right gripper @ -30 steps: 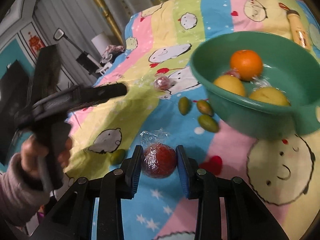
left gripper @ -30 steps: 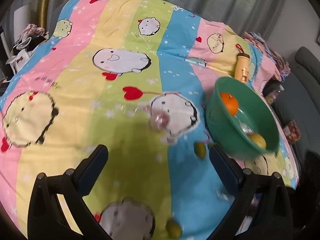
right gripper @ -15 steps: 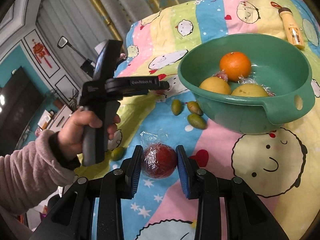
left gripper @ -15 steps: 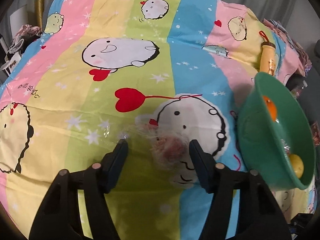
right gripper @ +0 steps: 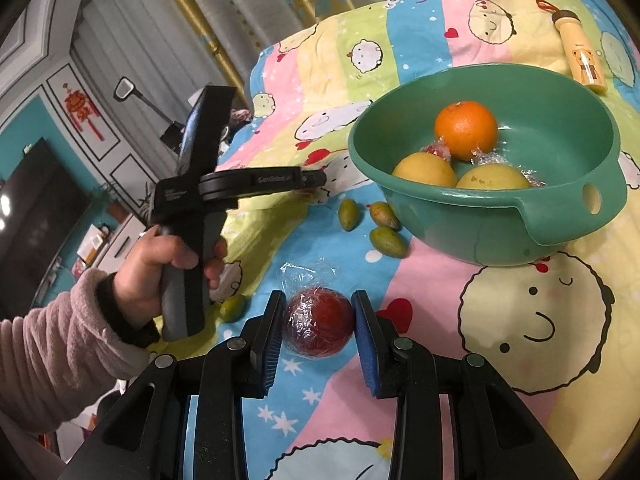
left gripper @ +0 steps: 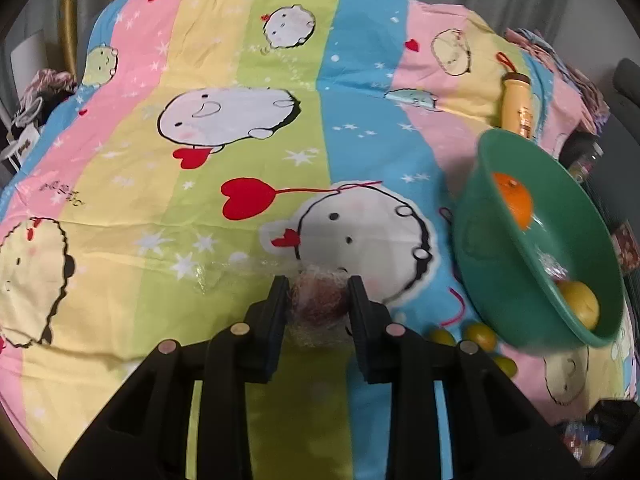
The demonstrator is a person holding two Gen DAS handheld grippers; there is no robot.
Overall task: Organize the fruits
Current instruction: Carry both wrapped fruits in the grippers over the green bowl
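Gripping wrapped red fruit, both tongs risked a slip: left tongs (left gripper: 318, 300) had just closed on slick film around the small wrapped fruit (left gripper: 318, 306), right tongs (right gripper: 318, 322) on the wrapped red apple (right gripper: 320, 326).

No wording is legible; the handheld device's (right gripper: 224, 188) lettering blurs.

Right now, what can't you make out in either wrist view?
- Left wrist: the wrapped fruit between the left tongs is blurred, kind unclear.
- Left wrist: bowl wall hides most of its contents.
- Right wrist: small red wrapped item in the bowl is mostly hidden behind the orange.
- Right wrist: left tongs' tips are hidden side-on, grip not visible.
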